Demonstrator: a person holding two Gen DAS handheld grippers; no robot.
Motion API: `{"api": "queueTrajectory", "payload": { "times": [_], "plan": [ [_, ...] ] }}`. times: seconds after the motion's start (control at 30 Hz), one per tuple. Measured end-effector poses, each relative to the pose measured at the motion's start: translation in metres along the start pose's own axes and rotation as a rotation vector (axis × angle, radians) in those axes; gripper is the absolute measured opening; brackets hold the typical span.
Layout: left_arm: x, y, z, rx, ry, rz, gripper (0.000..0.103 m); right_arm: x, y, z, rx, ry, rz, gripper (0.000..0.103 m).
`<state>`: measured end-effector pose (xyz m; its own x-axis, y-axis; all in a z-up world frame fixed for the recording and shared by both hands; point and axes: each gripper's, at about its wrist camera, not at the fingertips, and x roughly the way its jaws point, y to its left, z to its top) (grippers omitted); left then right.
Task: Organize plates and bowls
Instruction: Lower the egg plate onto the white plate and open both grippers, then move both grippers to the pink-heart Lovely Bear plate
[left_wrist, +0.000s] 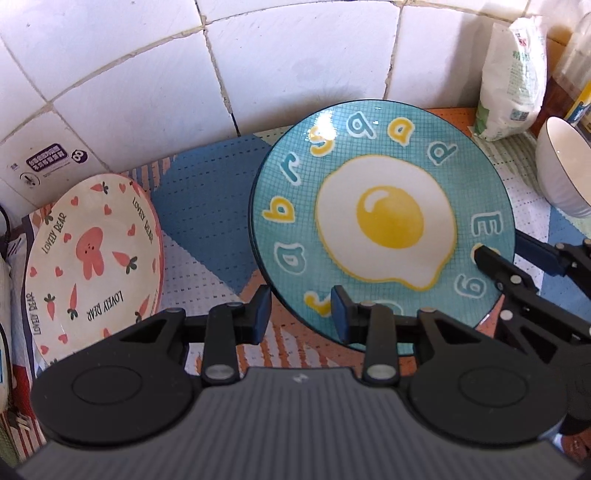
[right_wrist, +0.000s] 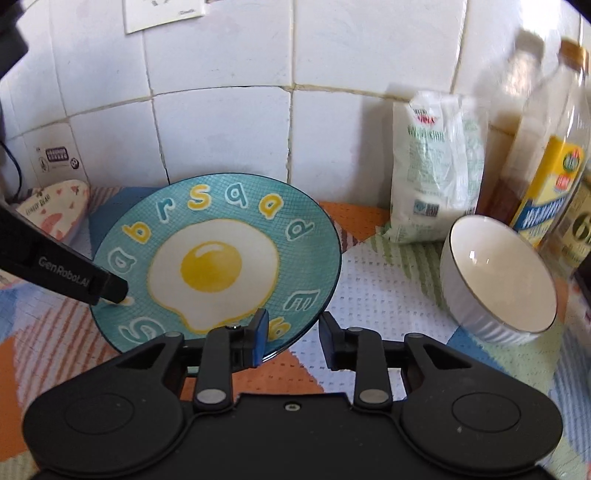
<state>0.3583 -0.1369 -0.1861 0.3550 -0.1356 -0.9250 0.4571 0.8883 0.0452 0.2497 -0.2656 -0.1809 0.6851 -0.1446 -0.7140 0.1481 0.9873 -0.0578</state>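
Nearest the left wrist camera, the left gripper (left_wrist: 300, 314) has its fingers spread, the right-hand pad over the near rim of the teal plate (left_wrist: 382, 218) and the left-hand pad off it, above the patterned mat (left_wrist: 207, 206); whether that pad touches the plate cannot be told. In the right wrist view the right gripper (right_wrist: 291, 334) is likewise spread wide, its left-hand pad over the plate's near-right edge, the other pad out over the mat, nothing pinched between them.

The teal plate lies on the mat near the tiled wall (right_wrist: 221, 110) — a fine grid glaze, a fried egg with a glossy yellow yolk in the middle, and white-edged teal and yellow letters ringing it. Its near rim is hidden behind both grippers, so some letters are cut off. It holds nothing.

To the left, well apart from it, a cream plate (left_wrist: 92, 258) with a pink rabbit-like figure, carrots, hearts and "LOVELY BEAR" lettering sits partly cut off by the gripper body. To the right, a white ribbed bowl (right_wrist: 498, 277) with a thin dark rim stands empty.

Farther back, a white bag (right_wrist: 436, 170) leans at the wall beside a clear bottle (right_wrist: 546, 147) with a yellow label — both blurred, their print unreadable.
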Motion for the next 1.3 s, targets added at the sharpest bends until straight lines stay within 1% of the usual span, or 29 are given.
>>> {"api": "queueTrajectory", "payload": {
  "times": [0.1, 0.17, 0.23, 0.37, 0.57, 0.63, 0.67, 0.73, 0.87, 0.97, 1.07, 1.2, 1.3],
  "plan": [
    [-0.009, 0.001, -0.007, -0.011, -0.015, -0.009, 0.033, -0.005, -0.002, -0.006, 0.013, -0.025, 0.010, 0.035],
    [-0.019, 0.003, -0.012, -0.001, -0.039, 0.002, 0.033, -0.013, -0.004, -0.008, 0.022, -0.036, 0.018, 0.034],
    [-0.029, 0.005, -0.017, 0.005, -0.059, 0.012, 0.033, -0.027, -0.004, -0.011, 0.017, -0.067, 0.005, 0.034],
    [-0.051, 0.011, -0.031, 0.009, -0.073, -0.009, 0.033, -0.062, -0.008, -0.015, 0.009, -0.144, 0.052, 0.034],
    [-0.087, 0.009, -0.062, 0.059, -0.081, 0.002, 0.033, -0.110, -0.002, -0.019, 0.009, -0.205, 0.092, 0.035],
    [-0.101, 0.011, -0.072, 0.062, -0.085, -0.002, 0.033, -0.124, 0.002, -0.021, -0.001, -0.224, 0.112, 0.036],
    [-0.108, 0.014, -0.079, 0.061, -0.092, -0.002, 0.033, -0.130, 0.004, -0.021, -0.006, -0.231, 0.116, 0.039],
    [-0.120, 0.020, -0.092, 0.052, -0.091, 0.001, 0.033, -0.142, 0.008, -0.023, -0.015, -0.246, 0.118, 0.040],
    [-0.138, 0.034, -0.116, 0.041, -0.086, 0.009, 0.033, -0.163, 0.013, -0.025, 0.008, -0.258, 0.168, 0.040],
    [-0.151, 0.046, -0.132, 0.021, -0.098, 0.018, 0.033, -0.176, 0.019, -0.029, 0.023, -0.250, 0.194, 0.045],
    [-0.161, 0.057, -0.145, 0.026, -0.119, 0.056, 0.033, -0.187, 0.026, -0.033, 0.046, -0.239, 0.251, 0.049],
    [-0.165, 0.066, -0.160, 0.058, -0.125, 0.112, 0.035, -0.192, 0.041, -0.036, 0.031, -0.217, 0.291, 0.052],
    [-0.160, 0.077, -0.172, 0.058, -0.108, 0.122, 0.036, -0.195, 0.054, -0.037, 0.009, -0.208, 0.315, 0.053]
  ]
}}
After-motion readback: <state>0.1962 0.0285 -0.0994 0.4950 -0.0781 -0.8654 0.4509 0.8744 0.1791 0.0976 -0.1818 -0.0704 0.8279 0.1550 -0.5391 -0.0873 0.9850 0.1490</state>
